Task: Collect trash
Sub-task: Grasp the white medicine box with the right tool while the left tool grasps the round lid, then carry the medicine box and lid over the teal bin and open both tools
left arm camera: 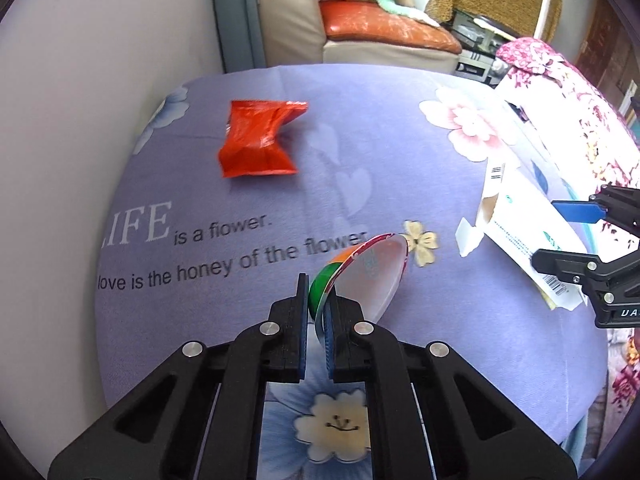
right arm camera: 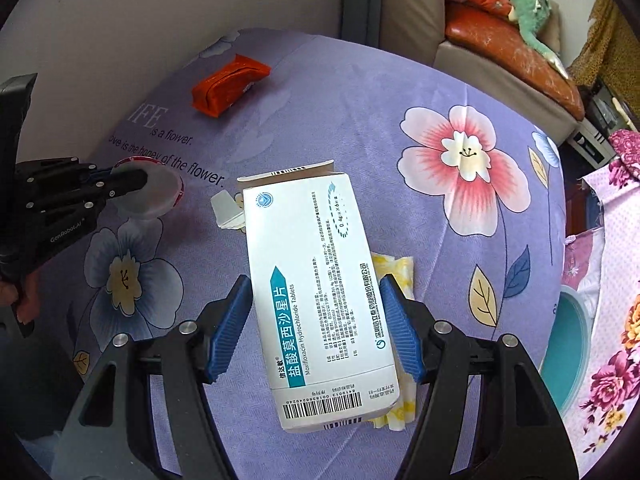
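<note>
My left gripper (left arm camera: 318, 300) is shut on the rim of a small plastic cup (left arm camera: 370, 270) with a red, green and orange outside, held tilted just above the purple flowered cloth (left arm camera: 400, 168); it also shows in the right wrist view (right arm camera: 154, 194). My right gripper (right arm camera: 316, 320) is open, its blue pads either side of a white medicine box (right arm camera: 316, 292) lying flat, not clearly touching it. A yellow-and-white wrapper (right arm camera: 394, 276) lies under the box. A crumpled red wrapper (left arm camera: 258, 140) lies at the far left of the cloth.
The cloth-covered table ends at a white wall (left arm camera: 80, 120) on the left. A beige sofa with orange cushions (left arm camera: 380, 28) stands behind it. A pink flowered fabric (right arm camera: 616, 280) and a teal container (right arm camera: 572, 344) are at the right edge.
</note>
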Tool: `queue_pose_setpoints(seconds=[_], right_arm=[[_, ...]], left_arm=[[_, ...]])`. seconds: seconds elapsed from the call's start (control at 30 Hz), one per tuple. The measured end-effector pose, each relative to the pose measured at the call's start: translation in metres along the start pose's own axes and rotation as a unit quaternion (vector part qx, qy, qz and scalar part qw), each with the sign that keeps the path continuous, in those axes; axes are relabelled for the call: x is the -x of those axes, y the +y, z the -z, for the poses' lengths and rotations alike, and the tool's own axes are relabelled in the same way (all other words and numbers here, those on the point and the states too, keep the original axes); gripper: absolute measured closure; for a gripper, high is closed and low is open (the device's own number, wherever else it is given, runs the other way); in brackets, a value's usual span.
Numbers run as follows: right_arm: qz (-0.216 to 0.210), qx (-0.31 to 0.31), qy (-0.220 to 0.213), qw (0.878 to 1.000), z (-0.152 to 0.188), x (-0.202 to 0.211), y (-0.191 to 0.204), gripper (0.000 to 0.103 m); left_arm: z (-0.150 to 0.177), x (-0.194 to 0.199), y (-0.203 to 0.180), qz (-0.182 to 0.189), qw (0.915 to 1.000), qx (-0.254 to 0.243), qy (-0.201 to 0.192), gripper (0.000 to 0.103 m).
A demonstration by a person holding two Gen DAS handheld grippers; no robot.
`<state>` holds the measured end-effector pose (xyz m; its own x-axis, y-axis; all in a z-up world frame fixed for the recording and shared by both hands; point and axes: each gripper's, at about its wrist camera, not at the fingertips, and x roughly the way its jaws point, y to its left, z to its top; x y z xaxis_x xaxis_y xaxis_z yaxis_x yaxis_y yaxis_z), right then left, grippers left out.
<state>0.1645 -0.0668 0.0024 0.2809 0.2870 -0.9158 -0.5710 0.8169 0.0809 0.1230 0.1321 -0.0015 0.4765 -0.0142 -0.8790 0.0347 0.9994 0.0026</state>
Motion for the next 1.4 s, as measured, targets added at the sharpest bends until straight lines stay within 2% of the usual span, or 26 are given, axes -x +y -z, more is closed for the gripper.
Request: queue_pose_setpoints(seconds=[0.3, 0.63, 1.0, 1.23, 1.4], right_arm=[[0.004, -0.072, -0.037, 0.997, 0.037, 0.033, -0.049, 0.041], [0.016, -0.16, -0.077, 0.984, 0.086, 0.066, -0.12, 0.041], [0.04, -0.256, -0.117, 0.959, 0.143, 0.094, -0.204, 0.04], [0.05, -0.299, -0.133, 0.944, 0.169, 0.104, -0.246, 0.041], [0.055, -0.316, -0.134, 0.938, 0.177, 0.104, -0.265, 0.04]], left_arm=[[-0.01, 0.014, -0.064, 0.015, 0.9987, -0.049, -0.003, 0.096], [-0.024, 0.008, -0.155, 0.047, 0.9931, -0.108, 0.0, 0.096], [-0.034, -0.011, -0.254, 0.079, 0.9839, -0.16, 0.015, 0.096], [-0.043, -0.023, -0.294, 0.093, 0.9793, -0.179, 0.023, 0.096], [-0.051, -0.03, -0.318, 0.103, 0.976, -0.19, 0.027, 0.096]])
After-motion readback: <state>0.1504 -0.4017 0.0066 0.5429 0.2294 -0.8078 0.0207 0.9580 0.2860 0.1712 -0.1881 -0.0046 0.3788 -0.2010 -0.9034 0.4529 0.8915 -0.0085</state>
